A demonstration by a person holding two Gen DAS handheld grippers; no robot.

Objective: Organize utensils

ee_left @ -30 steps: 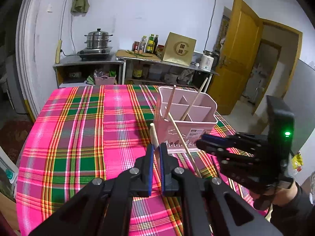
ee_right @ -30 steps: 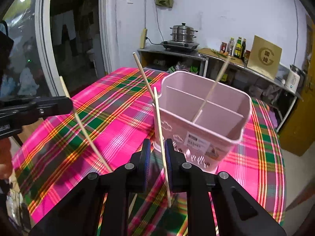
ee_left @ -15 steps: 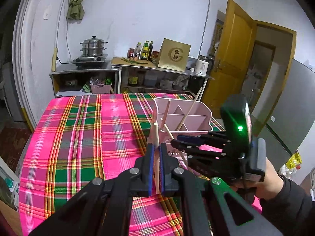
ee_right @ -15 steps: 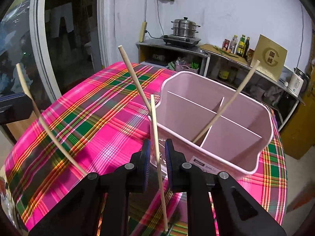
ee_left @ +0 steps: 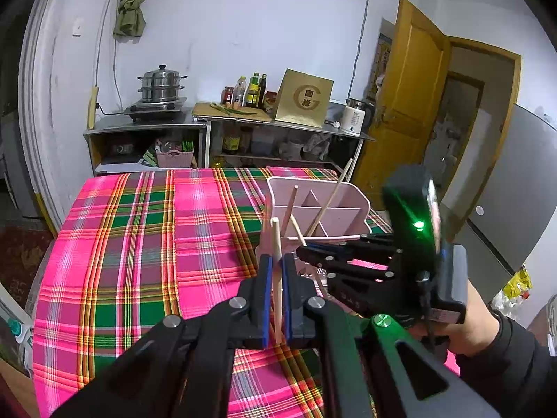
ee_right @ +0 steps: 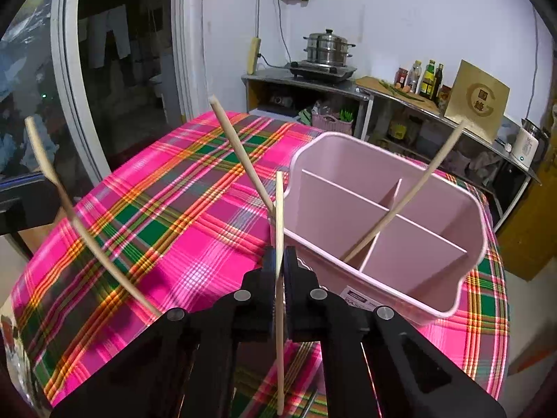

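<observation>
Plaid cloth (ee_right: 195,209) covers our counter in a small kitchen. On the left, our left gripper (ee_left: 275,278) has its jaws pinching a chopstick (ee_left: 276,261) upright. Our right gripper (ee_right: 278,268), jaws pressed on another chopstick (ee_right: 279,230), sits just before the pink caddy (ee_right: 470,244). Two chopsticks already lean inside; a tilted stick could snag the rim or slip loose.

hidden: pink utensil caddy (ee_left: 343,205) base behind right claw (ee_left: 302,251) | cut off: person's sleeve (ee_left: 515,365) at frame edge | unreadable: caddy label (ee_right: 355,296)
</observation>
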